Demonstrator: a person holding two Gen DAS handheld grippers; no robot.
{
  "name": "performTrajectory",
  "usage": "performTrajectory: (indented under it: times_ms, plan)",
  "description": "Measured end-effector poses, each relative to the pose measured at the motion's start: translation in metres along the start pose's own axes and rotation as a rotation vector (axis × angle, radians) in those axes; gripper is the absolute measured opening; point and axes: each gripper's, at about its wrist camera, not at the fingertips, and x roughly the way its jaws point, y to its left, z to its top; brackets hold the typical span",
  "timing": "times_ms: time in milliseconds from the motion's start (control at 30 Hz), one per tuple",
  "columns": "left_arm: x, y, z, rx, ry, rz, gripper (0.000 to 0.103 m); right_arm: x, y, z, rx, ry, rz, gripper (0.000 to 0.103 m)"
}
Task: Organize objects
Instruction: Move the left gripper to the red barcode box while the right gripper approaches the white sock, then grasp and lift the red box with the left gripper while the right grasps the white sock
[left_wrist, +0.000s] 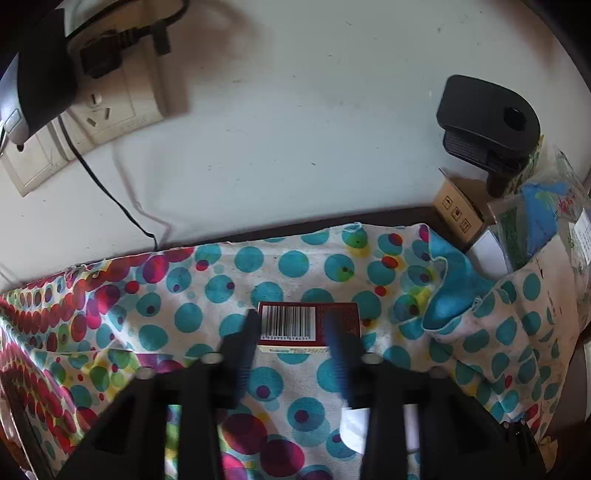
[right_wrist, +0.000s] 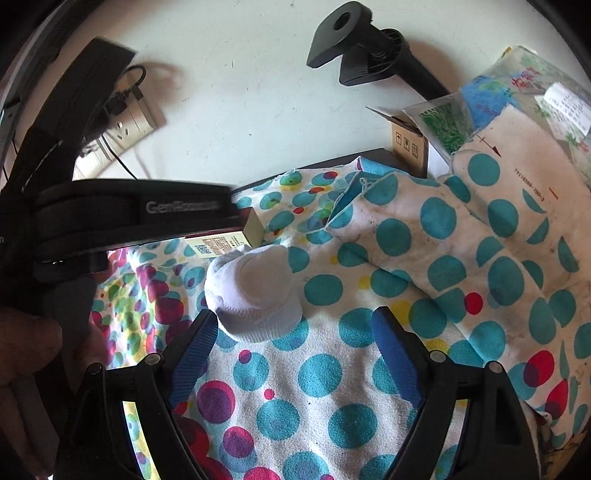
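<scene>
A red box (left_wrist: 308, 323) with a barcode label lies on the spotted cloth (left_wrist: 258, 266). My left gripper (left_wrist: 291, 321) hangs right over its near end. One blurred finger (left_wrist: 247, 332) is at the box's left edge and the other lies across its red face. The blur hides how the jaws stand. I take the gripper as shut, and no grip on the box shows. In the right wrist view the left gripper's body (right_wrist: 129, 206) covers most of the red box (right_wrist: 221, 242). A balled white sock (right_wrist: 255, 295) lies just beyond my right gripper (right_wrist: 293, 315), which is open, with the sock near its left fingertip.
A wall socket (left_wrist: 107, 110) with a black plug and cable sits at the back left. A black clamp stand (left_wrist: 487, 122), a small cardboard box (left_wrist: 458, 214) and plastic bags (right_wrist: 517, 92) crowd the back right. The cloth bunches in a raised fold (right_wrist: 424, 236). A hand (right_wrist: 29, 339) shows at the left.
</scene>
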Motion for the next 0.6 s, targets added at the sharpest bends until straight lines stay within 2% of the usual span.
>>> performTrajectory:
  times_ms: [33,133,200,233,267,300,367,433,533,600]
  plan:
    - [-0.001,0.004,-0.001,-0.021,0.014,-0.024,0.0,0.001,0.002,0.0,-0.008,0.003,-0.01,0.083]
    - [-0.004,0.013,-0.005,-0.04,0.027,-0.034,0.002,0.003,0.008,0.001,-0.029,0.011,-0.037,0.083]
    - [-0.008,0.017,-0.005,-0.039,0.016,-0.032,0.03,0.002,0.005,-0.001,-0.026,0.009,-0.032,0.083]
    - [-0.013,0.018,-0.005,-0.032,-0.008,-0.038,0.075,0.002,0.004,-0.001,-0.02,0.007,-0.026,0.083]
    - [-0.016,0.018,0.0,-0.024,-0.033,-0.03,0.103,0.002,0.003,-0.002,-0.015,0.005,-0.019,0.083]
    - [-0.018,0.016,0.006,-0.026,-0.043,-0.029,0.103,0.002,0.002,-0.002,-0.011,0.004,-0.013,0.083]
    - [-0.013,0.012,0.019,-0.022,-0.007,-0.026,0.103,0.003,-0.001,-0.001,-0.009,0.003,-0.01,0.083]
    - [-0.006,0.007,0.022,0.002,0.024,-0.029,0.103,0.003,-0.002,0.0,-0.012,0.004,-0.013,0.083]
    - [0.007,0.001,0.018,0.038,0.08,0.028,0.103,0.002,-0.003,0.0,-0.004,0.002,-0.002,0.083]
    - [0.014,-0.001,0.016,0.047,0.088,0.03,0.103,0.003,-0.006,0.0,0.0,0.0,0.004,0.083]
